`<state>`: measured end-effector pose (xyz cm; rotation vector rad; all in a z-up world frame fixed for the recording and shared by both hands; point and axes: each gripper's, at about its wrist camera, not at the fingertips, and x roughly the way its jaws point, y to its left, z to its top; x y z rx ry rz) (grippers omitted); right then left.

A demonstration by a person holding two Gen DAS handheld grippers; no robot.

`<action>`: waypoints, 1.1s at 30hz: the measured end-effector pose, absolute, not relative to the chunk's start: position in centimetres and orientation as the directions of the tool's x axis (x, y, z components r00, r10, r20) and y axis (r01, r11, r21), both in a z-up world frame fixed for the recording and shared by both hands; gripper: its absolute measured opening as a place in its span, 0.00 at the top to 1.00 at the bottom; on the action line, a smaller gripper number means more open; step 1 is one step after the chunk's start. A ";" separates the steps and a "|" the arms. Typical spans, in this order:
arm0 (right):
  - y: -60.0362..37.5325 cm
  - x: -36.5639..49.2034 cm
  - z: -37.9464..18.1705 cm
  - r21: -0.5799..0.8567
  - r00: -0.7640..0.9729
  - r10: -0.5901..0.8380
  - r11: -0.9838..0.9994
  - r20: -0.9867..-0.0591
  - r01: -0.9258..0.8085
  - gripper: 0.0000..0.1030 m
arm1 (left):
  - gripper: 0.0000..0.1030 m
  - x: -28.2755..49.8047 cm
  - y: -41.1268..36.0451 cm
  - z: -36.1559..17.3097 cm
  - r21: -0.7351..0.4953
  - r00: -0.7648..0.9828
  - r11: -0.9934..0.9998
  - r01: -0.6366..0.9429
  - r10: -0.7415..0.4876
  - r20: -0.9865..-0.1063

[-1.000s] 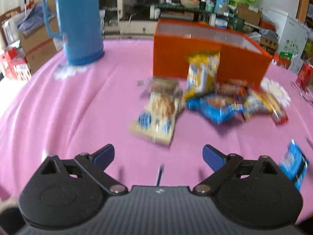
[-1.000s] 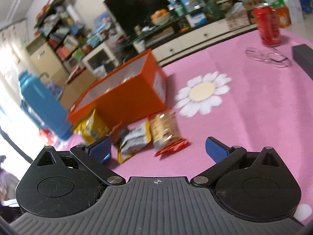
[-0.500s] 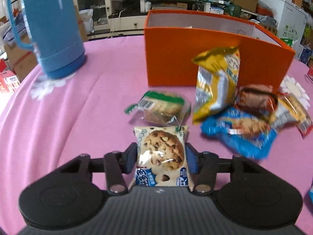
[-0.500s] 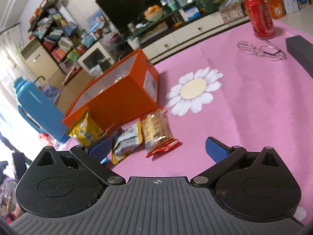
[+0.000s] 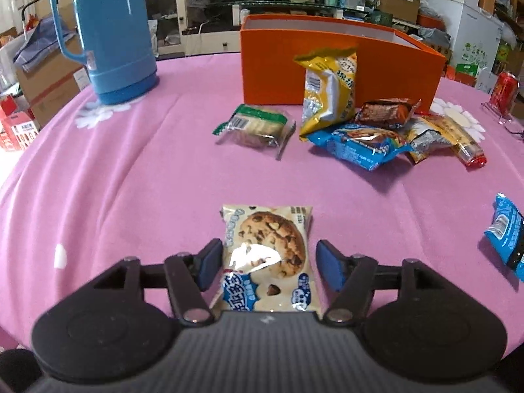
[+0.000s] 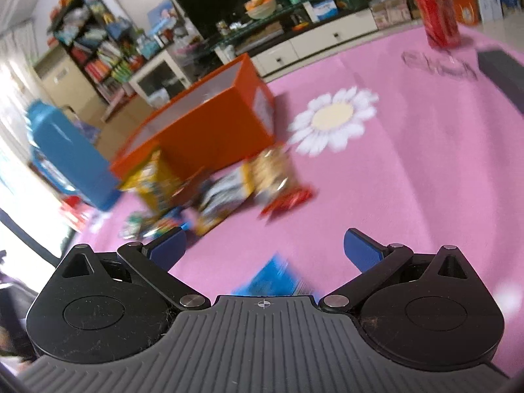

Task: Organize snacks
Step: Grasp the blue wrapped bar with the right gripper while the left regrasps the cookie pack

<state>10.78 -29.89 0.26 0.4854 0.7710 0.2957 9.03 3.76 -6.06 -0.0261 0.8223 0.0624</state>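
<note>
Left gripper [image 5: 268, 257]: slightly parted, clamping nothing. Between its fingers, flat on the pink tablecloth [image 5: 131, 180], the cookie packet [image 5: 267, 252]; touching the left pad, just apart from the right pad. Near end of the packet hidden under the gripper body.

Ahead of it, a broad band of bare cloth up to the snack pile. More bare cloth to the left, running to the table's curved edge and the blue jug [image 5: 114, 32] at the far left.

At the far side, the orange box [image 5: 268, 65], open on top, inside not visible from the left wrist view. Leaning upright against its front wall, a yellow bag [image 5: 327, 91]. Left of that, lying apart, a green-edged cracker pack [image 5: 255, 127]. To the right, crowded and overlapping: a blue wrapper [image 5: 357, 147], a brown wrapper [image 5: 386, 111], a red-tipped pack [image 5: 458, 137]. Alone near the right edge, another blue packet [image 5: 507, 232], cut off by the frame. Beyond, a red can [image 5: 506, 90].

Right gripper [image 6: 263, 249]: wide apart, holding nothing, hovering over cloth. Just below it, a blue packet [image 6: 271, 278], blurred and half hidden by the gripper body. Whole right wrist view smeared; pile wrappers hard to tell apart. Open cloth to the right around the daisy print [image 6: 334, 121]; further off, blurred glasses [image 6: 439, 65] and a dark block [image 6: 501, 72], cut by the frame edge.
</note>
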 end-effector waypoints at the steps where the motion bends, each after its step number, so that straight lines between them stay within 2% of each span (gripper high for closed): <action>1: -29.6 9.0 0.3 0.538 0.685 0.434 0.840 -0.586 -0.072 0.12 | 0.31 9.0 3.8 -6.1 -0.006 0.682 0.998 -0.061 0.037 -0.730; 3: -28.7 6.6 0.0 0.535 0.675 0.424 0.843 -0.604 -0.050 0.12 | 0.22 8.8 3.8 -6.2 -0.022 0.686 0.998 -0.051 0.019 -0.727; 6: -26.7 6.6 -0.8 0.473 0.622 0.400 0.879 -0.673 -0.053 0.13 | 0.16 8.4 3.8 -6.3 -0.054 0.687 0.998 -0.039 -0.012 -0.727; 9: -24.9 9.2 -1.6 0.425 0.581 0.382 0.903 -0.718 -0.068 0.12 | 0.15 8.1 3.6 -6.4 -0.068 0.696 0.997 -0.028 -0.030 -0.718; 14: -20.6 13.0 -0.8 0.313 0.581 0.349 0.935 -0.735 -0.166 0.13 | 0.14 7.9 3.9 -6.6 -0.093 0.715 0.996 -0.012 -0.057 -0.697; 19: -18.7 10.7 0.0 0.186 0.634 0.252 0.968 -0.731 -0.170 0.13 | 0.12 7.2 4.6 -6.9 -0.125 0.745 0.992 0.021 -0.099 -0.660; 22: -18.7 9.6 -1.4 0.118 0.606 0.193 0.980 -0.772 -0.161 0.13 | 0.10 7.1 4.8 -7.0 -0.136 0.751 0.990 0.033 -0.114 -0.650; 25: -18.1 8.6 -2.3 0.011 0.649 0.140 0.980 -0.748 -0.199 0.13 | 0.10 6.9 5.4 -7.1 -0.159 0.759 0.987 0.030 -0.126 -0.638; 28: -18.5 8.7 -2.4 0.019 0.659 0.130 0.985 -0.740 -0.173 0.14 | 0.10 6.9 6.1 -7.0 -0.184 0.761 0.983 0.015 -0.130 -0.636; 33: -18.2 9.7 -1.7 0.030 0.601 0.113 0.989 -0.791 -0.147 0.14 | 0.10 7.2 7.4 -6.0 -0.240 0.739 0.971 -0.022 -0.146 -0.658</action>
